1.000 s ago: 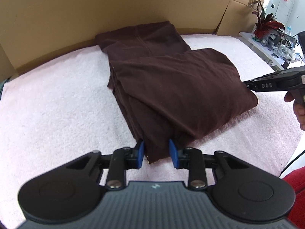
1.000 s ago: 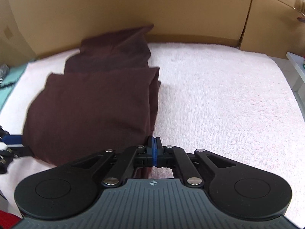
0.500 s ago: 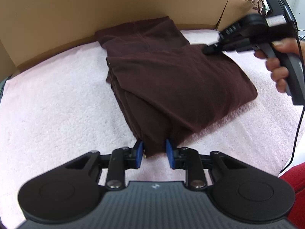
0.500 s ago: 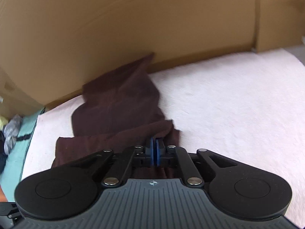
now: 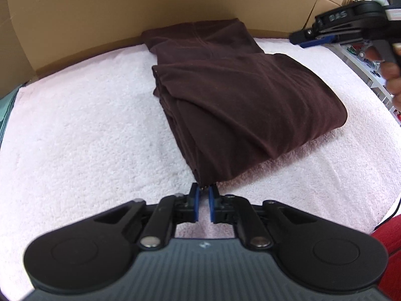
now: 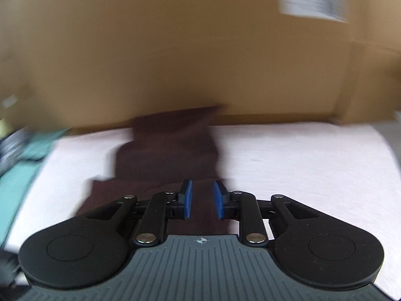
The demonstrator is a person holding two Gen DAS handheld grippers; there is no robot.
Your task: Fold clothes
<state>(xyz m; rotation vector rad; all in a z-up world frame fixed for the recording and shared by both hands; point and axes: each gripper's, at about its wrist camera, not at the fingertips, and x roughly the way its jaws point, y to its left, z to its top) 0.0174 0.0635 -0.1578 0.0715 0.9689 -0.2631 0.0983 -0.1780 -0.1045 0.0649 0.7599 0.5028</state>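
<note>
1. The dark brown garment lies folded into a thick stack on the pink towel that covers the table, straight ahead of the left gripper and stretching away from it toward the cardboard wall.
2. The garment's nearest corner comes right to the left gripper's blue fingertips. The jaws have just been closing and now stand only a narrow slit apart, with the tip of that corner at or just inside their mouth. Whether the pads actually press the cloth cannot be told from this view.
3. From that corner the folded edge runs up and to the left, while the bulk of the stack spreads ahead and to the right of the left gripper.
4. A narrower part of the garment sticks out beyond the top fold on the far side, reaching the foot of the cardboard wall.
5. The right gripper is held in a hand up in the air, beyond the garment's far right side and well apart from the left gripper, clear of the cloth.
6. In the right wrist view, which is blurred, the right gripper has its jaws spread, having just been opening, and nothing is between the blue pads.
7. In that view the garment lies below and ahead of the right gripper, running toward the cardboard wall, with pink towel off to the right.
</note>
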